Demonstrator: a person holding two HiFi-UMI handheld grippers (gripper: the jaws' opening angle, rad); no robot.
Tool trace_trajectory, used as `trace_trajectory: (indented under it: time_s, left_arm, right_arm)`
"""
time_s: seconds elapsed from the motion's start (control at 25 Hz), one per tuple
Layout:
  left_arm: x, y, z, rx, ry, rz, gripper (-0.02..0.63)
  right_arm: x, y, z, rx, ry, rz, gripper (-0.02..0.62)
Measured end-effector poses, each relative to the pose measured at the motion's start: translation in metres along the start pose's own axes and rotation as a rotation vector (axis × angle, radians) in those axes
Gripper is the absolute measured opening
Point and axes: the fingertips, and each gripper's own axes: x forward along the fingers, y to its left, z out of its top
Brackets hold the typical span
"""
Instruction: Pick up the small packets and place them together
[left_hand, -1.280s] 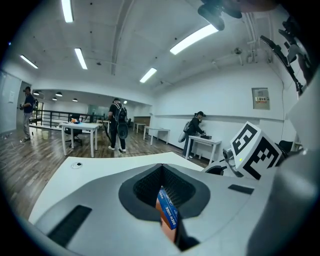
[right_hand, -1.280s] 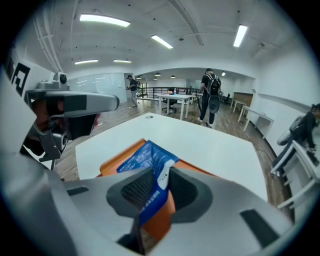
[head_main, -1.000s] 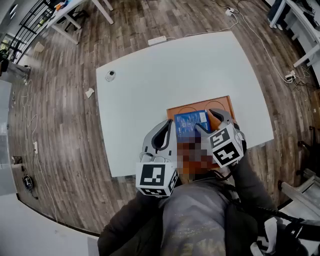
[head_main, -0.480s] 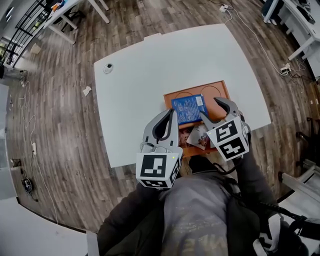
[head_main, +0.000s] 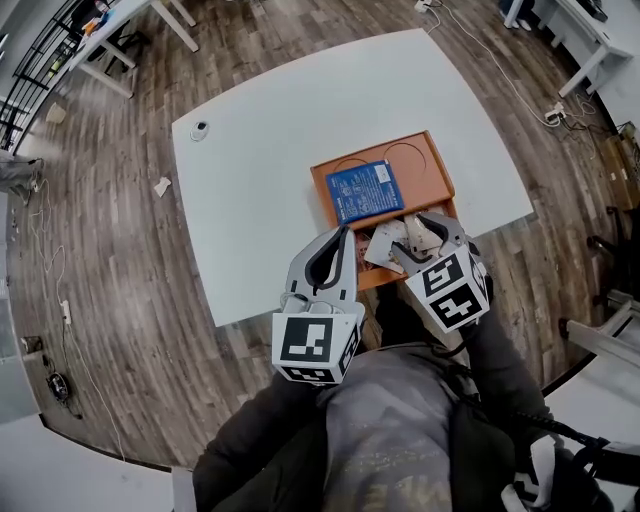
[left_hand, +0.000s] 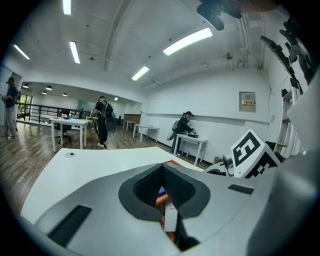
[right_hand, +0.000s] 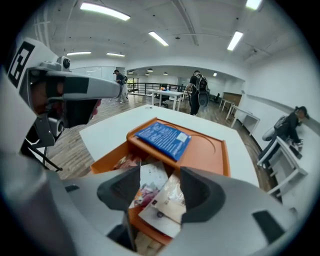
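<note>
— Where are the small packets (head_main: 386, 242) lying?
— Crumpled, white and pinkish, they are lying at the orange tray's (head_main: 428, 160) 6 o'clock end. The right gripper's (right_hand: 160, 176) fingers are gaping beside them, gripping nothing. The left gripper's (head_main: 343, 238) fingers are pressing together.

Open office: white tables (head_main: 300, 130), strip lights (left_hand: 186, 41)
</note>
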Motion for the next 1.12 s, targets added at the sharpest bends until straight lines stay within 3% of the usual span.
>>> trace_trajectory:
  time_s: [0.44,0.52,0.76,0.96,1.12]
  left_arm:
    - [0.002,0.013,-0.002,-0.011,0.013,0.041,-0.002]
    - [0.005,0.019,-0.002,-0.017,0.018,0.058,-0.002]
    - [0.012,0.037,-0.011,-0.045,0.044,0.105,-0.002]
    - [0.017,0.041,-0.012,-0.055,0.054,0.104,-0.002]
    - [0.014,0.035,-0.011,-0.05,0.045,0.085,-0.002]
  right_arm:
    - [0.034,0.034,-0.027,-0.108,0.155,0.182,0.255]
    - [0.043,0.037,-0.032,-0.127,0.193,0.215,0.28]
    - [0.056,0.037,-0.041,-0.203,0.247,0.226,0.29]
    - [0.052,0.037,-0.033,-0.219,0.224,0.232,0.138]
    - [0.042,0.043,-0.024,-0.264,0.189,0.202,0.089]
